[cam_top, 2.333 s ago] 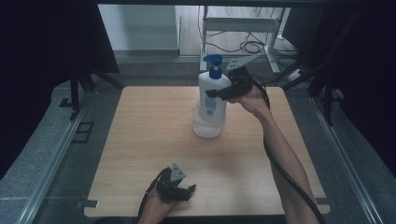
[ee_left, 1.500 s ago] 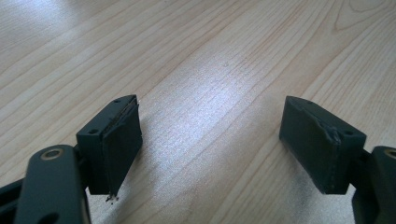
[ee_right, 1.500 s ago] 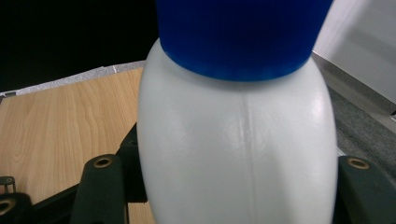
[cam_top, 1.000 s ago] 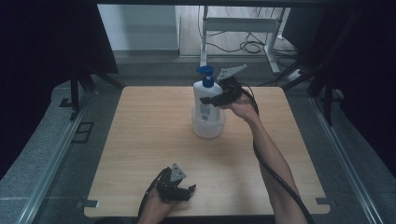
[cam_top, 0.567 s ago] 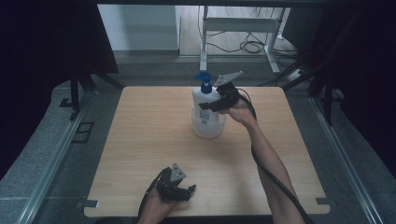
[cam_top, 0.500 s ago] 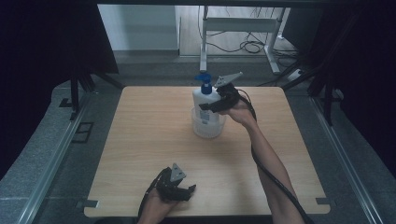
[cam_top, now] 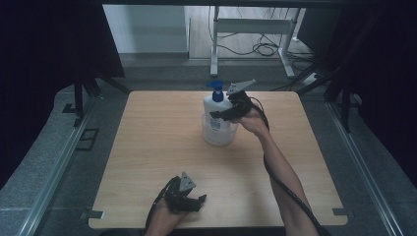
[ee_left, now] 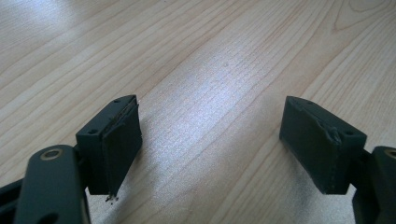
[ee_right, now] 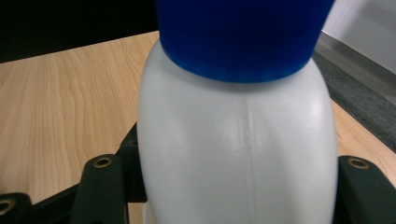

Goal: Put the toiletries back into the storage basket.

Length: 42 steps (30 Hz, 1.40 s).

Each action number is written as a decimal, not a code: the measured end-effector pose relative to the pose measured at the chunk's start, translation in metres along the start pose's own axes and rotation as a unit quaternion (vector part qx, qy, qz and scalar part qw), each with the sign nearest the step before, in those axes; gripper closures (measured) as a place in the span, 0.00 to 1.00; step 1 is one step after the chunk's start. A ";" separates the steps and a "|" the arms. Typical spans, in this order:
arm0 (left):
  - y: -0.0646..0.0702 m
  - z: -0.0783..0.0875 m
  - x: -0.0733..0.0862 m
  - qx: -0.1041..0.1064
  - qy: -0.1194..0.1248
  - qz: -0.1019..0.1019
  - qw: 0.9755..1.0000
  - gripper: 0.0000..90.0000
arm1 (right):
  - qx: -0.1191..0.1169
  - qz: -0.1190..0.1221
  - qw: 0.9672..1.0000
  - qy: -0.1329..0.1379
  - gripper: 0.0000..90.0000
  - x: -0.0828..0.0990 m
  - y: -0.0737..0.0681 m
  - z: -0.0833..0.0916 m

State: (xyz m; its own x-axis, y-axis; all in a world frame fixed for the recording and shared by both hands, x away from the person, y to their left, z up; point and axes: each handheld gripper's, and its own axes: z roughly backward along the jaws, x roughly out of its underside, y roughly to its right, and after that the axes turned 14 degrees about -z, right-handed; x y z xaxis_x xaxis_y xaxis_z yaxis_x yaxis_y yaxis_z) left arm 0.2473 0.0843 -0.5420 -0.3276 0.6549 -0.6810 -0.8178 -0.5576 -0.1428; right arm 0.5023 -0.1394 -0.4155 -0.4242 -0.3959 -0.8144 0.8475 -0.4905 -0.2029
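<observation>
A white pump bottle (cam_top: pixel 217 114) with a blue top stands upright inside a clear round tub (cam_top: pixel 219 133) near the far middle of the wooden surface (cam_top: pixel 147 147). The right claw (cam_top: pixel 222 114) grips the bottle's upper body from the right. The left claw (cam_top: pixel 199 201) rests near the surface's front edge, well apart from the bottle.

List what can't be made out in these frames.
- Bottle label: too small to read in the high view.
- Bottle base: inside the clear cup, whether it touches the bottom is unclear.
- Pump top: cut off by the top edge in the right gripper view.
- Right gripper pads: hidden behind the bottle.
</observation>
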 end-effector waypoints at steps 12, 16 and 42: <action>0.000 0.000 0.000 0.000 0.000 0.000 1.000 0.23 | -0.009 -0.015 1.000 0.020 0.41 0.009 0.005 0.004; 0.000 0.000 0.000 0.000 0.000 -0.001 1.000 0.23 | -0.010 -0.017 0.999 0.027 0.41 0.011 0.004 0.004; 0.000 0.000 0.000 0.000 0.000 -0.001 1.000 0.23 | 0.032 0.001 0.999 0.021 0.14 0.015 -0.004 0.005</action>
State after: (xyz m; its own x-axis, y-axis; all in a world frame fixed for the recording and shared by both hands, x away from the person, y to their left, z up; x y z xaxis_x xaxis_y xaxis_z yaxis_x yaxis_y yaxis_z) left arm 0.2473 0.0843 -0.5421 -0.3264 0.6556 -0.6810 -0.8181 -0.5567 -0.1438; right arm 0.4909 -0.1468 -0.4242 -0.4069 -0.3645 -0.8376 0.8261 -0.5381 -0.1671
